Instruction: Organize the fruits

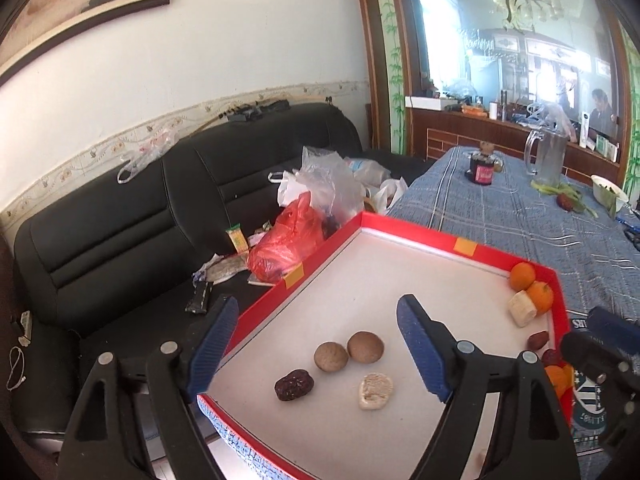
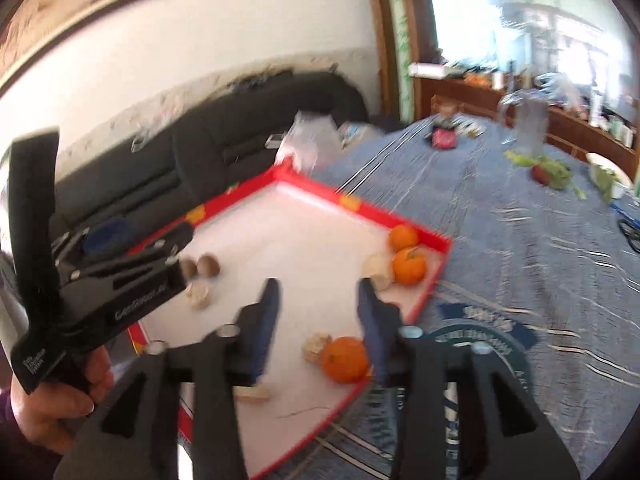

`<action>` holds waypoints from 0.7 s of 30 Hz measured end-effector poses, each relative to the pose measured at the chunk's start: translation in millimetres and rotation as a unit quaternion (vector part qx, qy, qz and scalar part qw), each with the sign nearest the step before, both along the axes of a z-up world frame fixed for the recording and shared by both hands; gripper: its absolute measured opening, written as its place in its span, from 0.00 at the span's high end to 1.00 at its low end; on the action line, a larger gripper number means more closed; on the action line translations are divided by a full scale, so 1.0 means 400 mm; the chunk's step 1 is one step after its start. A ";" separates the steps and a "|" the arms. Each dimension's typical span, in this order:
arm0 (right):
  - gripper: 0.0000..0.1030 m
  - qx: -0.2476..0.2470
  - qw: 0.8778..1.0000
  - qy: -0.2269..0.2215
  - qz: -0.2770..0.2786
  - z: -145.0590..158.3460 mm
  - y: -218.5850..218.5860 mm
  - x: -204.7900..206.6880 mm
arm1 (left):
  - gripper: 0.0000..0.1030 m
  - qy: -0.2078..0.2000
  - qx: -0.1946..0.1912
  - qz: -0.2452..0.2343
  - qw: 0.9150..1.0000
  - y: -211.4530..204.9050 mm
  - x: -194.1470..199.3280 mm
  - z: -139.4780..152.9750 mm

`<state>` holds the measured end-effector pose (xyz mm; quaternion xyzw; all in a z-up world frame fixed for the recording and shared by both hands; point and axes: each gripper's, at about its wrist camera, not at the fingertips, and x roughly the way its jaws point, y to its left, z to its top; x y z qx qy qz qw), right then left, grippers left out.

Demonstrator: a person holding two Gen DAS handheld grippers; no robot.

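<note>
Just ahead of my left gripper (image 1: 316, 344), spread wide and empty, two brown round fruits (image 1: 348, 351) sat touching in the red tray (image 1: 400, 228), a dark date (image 1: 293, 385) nearer me. My right gripper (image 2: 318, 300), also parted and holding nothing, hovered over a tangerine (image 2: 345, 360) beside its right finger. Sorting looked under way; next I would need to centre on the tangerine before closing.

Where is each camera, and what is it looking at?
Left wrist: on the left hand-held gripper, facing the tray, walnuts and sofa; its own fingers show.
Right wrist: on the right hand-held gripper, facing an orange; the left hand shows.
Both share the tray, walnuts and table.
</note>
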<state>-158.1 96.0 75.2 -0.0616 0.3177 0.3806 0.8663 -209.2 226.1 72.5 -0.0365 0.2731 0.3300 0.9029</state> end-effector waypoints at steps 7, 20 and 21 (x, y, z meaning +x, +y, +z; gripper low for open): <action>0.32 0.039 0.997 -0.054 -0.042 0.067 -0.108 -0.045 | 0.00 -0.008 0.025 -0.007 1.000 -0.079 -0.017 0.051; 0.00 0.105 0.985 -0.102 -0.093 0.131 -0.266 -0.118 | 0.00 -0.039 0.076 -0.014 0.996 -0.203 -0.090 0.135; 0.00 0.110 0.984 -0.099 -0.095 0.131 -0.274 -0.118 | 0.00 -0.040 0.075 -0.015 0.996 -0.207 -0.093 0.138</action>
